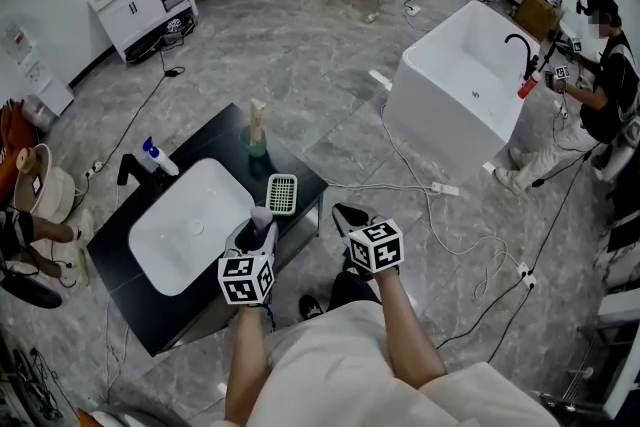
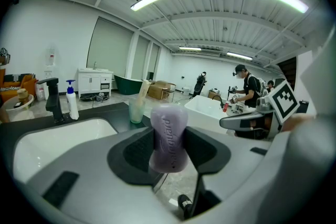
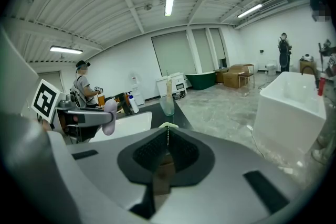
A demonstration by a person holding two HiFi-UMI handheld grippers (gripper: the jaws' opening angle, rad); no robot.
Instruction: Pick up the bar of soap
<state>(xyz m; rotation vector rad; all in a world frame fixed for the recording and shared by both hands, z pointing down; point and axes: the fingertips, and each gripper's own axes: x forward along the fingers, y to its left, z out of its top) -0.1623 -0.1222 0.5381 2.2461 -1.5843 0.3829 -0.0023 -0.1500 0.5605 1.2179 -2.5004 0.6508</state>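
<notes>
Lavender oval bar of soap (image 2: 168, 128), held upright over the near edge of the black countertop (image 1: 225, 143), beside the white rectangular basin (image 1: 170, 240). My left gripper (image 2: 169, 147) grasps it, one dark pad pressed to each side. My right gripper (image 3: 167, 136), clenched on nothing, hangs just beside the left one, off the counter. A pale green slatted soap dish (image 1: 282, 193) lies near the basin's corner.

Left gripper (image 1: 258, 233): was grey-shelled, black-padded; its marker cube (image 1: 246, 279) bore black-and-white squares (by the basin (image 1: 180, 235) rim).
Right gripper (image 1: 350, 217): looked alike, beside the basin.
Clothing: pale top (image 1: 330, 355), black shoe (image 1: 311, 307).
</notes>
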